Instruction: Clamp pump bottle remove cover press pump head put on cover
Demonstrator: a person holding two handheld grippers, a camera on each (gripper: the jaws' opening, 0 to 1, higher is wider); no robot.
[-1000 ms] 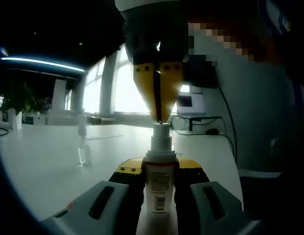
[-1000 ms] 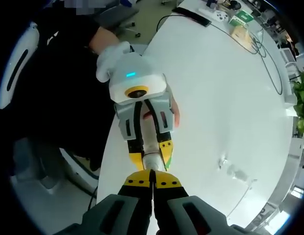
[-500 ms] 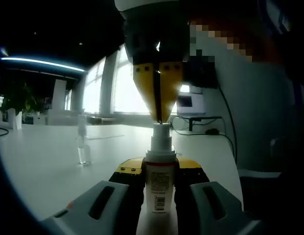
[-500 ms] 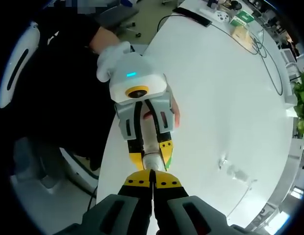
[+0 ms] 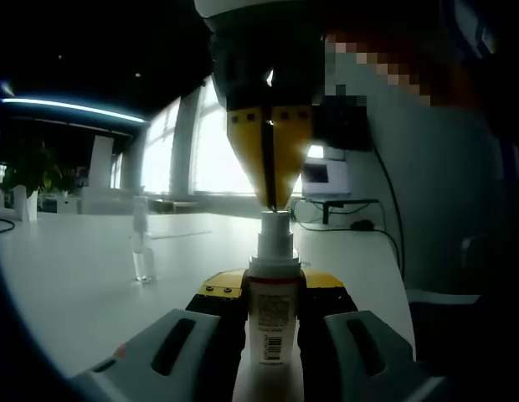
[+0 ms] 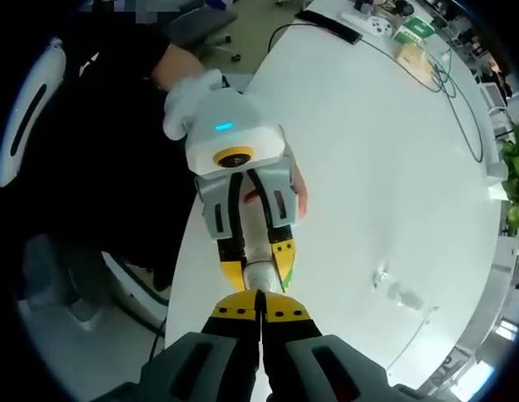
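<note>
Meanwhile, left gripper [image 5: 272, 289] pinching pump bottle [image 5: 274, 314], right gripper [image 5: 269, 201] pressed together on top, clear cover [image 5: 142, 243] apart on table [image 5: 75, 285]

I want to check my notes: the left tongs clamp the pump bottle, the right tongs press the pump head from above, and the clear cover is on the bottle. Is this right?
Not quite: the clear cover is off, standing apart on the white table, as the left gripper view shows. The rest holds: the left tongs clamp the pump bottle, and the right tongs, shut, sit on the pump head.

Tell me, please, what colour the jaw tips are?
Yellow, clearest in the left gripper view on the right gripper.
</note>
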